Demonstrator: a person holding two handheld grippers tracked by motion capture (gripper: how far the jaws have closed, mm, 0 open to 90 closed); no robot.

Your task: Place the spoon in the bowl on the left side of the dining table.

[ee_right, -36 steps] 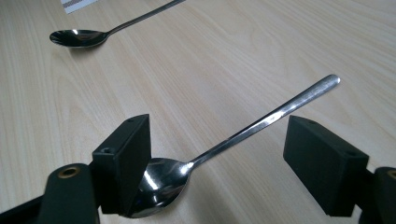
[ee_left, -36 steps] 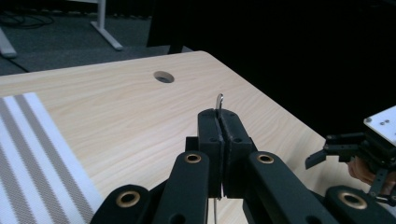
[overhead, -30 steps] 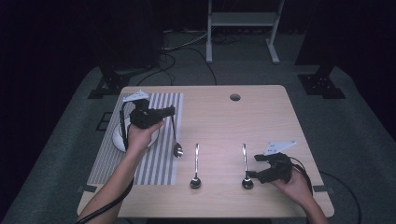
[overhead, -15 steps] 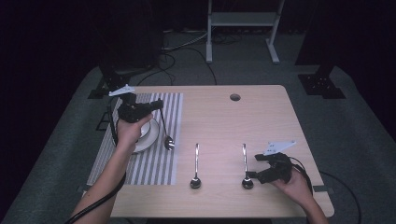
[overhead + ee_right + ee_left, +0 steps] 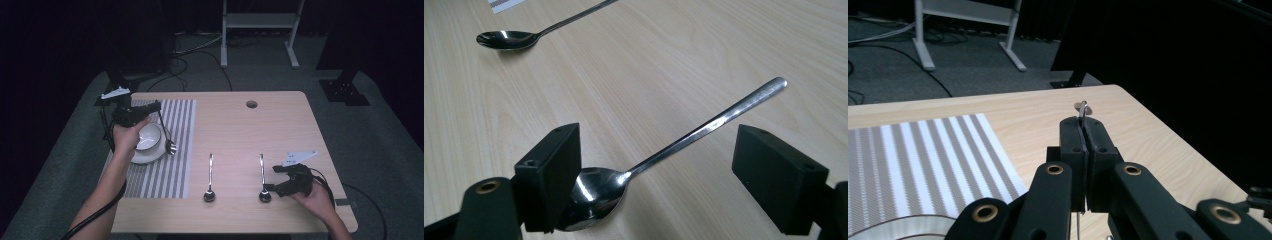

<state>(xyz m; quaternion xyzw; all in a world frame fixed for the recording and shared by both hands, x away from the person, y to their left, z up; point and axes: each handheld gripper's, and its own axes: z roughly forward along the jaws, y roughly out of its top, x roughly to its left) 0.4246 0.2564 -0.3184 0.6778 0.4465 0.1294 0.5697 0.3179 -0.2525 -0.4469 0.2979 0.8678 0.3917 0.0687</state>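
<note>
- A white round ceramic bowl [image 5: 148, 136] sits on a white plate [image 5: 150, 156] on the grey-striped placemat [image 5: 175, 150], far left on the light wooden counter [image 5: 280, 130].
- The left gripper [image 5: 159, 106] is clamped on a slim steel spoon [image 5: 167, 137], its bowl end hanging at the bowl's right rim.
- The right gripper [image 5: 654, 175], jaws apart, straddles a second steel spoon [image 5: 664, 150] lying near right.
- A third steel spoon [image 5: 210, 180] lies just left of it.

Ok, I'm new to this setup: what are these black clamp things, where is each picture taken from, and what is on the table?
A person holds a two-jaw claw in each hand. The high view looks down from above; the other two pictures come from cameras riding on each claw. The left claw is shut on the handle of a spoon, hanging it beside a white bowl on a plate, on a striped placemat. The right claw stands open around a second spoon lying on the wooden table. A third spoon lies between.
</note>
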